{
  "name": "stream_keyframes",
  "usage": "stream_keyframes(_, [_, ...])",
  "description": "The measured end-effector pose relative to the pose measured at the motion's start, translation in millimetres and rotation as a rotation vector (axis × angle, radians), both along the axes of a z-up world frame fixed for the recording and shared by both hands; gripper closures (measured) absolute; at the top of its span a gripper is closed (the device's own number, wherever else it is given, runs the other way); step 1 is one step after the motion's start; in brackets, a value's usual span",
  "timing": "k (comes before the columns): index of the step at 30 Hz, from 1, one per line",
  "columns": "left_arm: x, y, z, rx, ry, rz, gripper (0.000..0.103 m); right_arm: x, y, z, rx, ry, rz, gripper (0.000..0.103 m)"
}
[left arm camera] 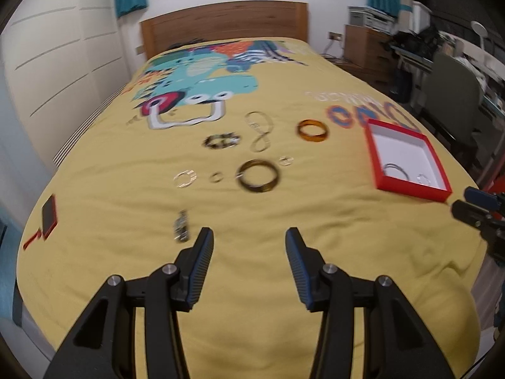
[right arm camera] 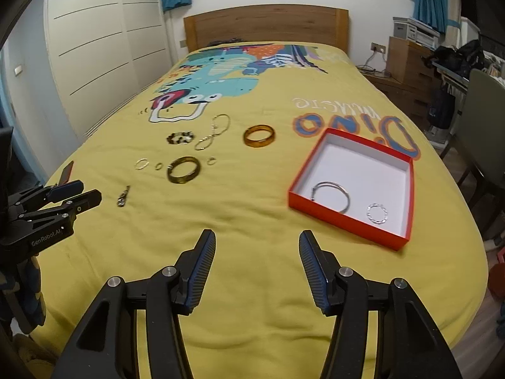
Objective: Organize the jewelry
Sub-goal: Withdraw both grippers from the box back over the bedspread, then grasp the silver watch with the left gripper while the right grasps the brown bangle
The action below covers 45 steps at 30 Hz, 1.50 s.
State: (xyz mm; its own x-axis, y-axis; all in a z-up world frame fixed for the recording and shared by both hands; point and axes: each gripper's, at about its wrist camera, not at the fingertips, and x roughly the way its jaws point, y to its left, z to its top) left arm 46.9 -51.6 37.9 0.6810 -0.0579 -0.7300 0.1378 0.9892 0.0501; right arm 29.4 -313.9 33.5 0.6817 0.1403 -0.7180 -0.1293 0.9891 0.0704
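On the yellow bedspread (right arm camera: pixel 252 202) lie an amber bangle (right arm camera: pixel 258 144), a dark olive bangle (right arm camera: pixel 181 179), a beaded bracelet (right arm camera: pixel 179 138), a thin chain (right arm camera: pixel 214 131), small rings (right arm camera: pixel 141 164) and a metal clasp piece (right arm camera: pixel 123 196). To their right sits an open red box (right arm camera: pixel 344 221) holding a silver bangle (right arm camera: pixel 329 183) and a small silver hoop (right arm camera: pixel 376 213). My right gripper (right arm camera: pixel 257 233) hangs open over bare cloth in front of the box. My left gripper (left arm camera: pixel 249 232) is open too, near the clasp piece (left arm camera: pixel 181 229), with nothing between its fingers.
A red-cased flat item (left arm camera: pixel 49 218) lies at the bed's left edge. White wardrobe doors (right arm camera: pixel 94 47) run along the left side and a wooden headboard (right arm camera: pixel 265 25) stands at the far end. A chair (right arm camera: pixel 486 126) and a cluttered desk stand to the right.
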Motion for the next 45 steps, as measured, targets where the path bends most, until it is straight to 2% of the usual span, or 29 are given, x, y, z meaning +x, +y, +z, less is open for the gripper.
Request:
stream_keyframes(6, [-4.3, 53.5, -14.3, -0.020, 0.049, 0.096, 0.058, -0.1, 21.7, 3.4, 0.002, -0.008, 0.025, 0.047])
stream_keyframes(10, [-4.0, 73.7, -21.2, -0.011, 0.049, 0.143, 0.057, 8.6, 32.7, 0.4, 0.018, -0.005, 0.051, 0.047])
stream_keyframes(14, [2.9, 93.5, -29.8, -0.047, 0.073, 0.178, 0.053, 18.8, 44.7, -5.0, 0.027, -0.004, 0.072, 0.047])
stream_keyframes(20, [16.6, 117.0, -39.5, -0.084, 0.090, 0.225, 0.053, 40.3, 59.8, -19.7, 0.052, 0.022, 0.095, 0.047])
stream_keyframes(27, [45.0, 119.1, -60.3, -0.126, 0.140, 0.199, 0.053, 72.8, 78.2, -41.7, 0.082, 0.072, 0.140, 0.047])
stream_keyframes(36, [97.0, 111.4, -98.9, -0.156, 0.208, 0.176, 0.053, 118.5, 108.4, -69.5, 0.070, 0.135, 0.216, 0.048])
stream_keyframes(45, [136.6, 110.1, -134.9, -0.151, 0.273, 0.186, 0.056, 155.6, 129.3, -85.7, 0.069, 0.160, 0.260, 0.049])
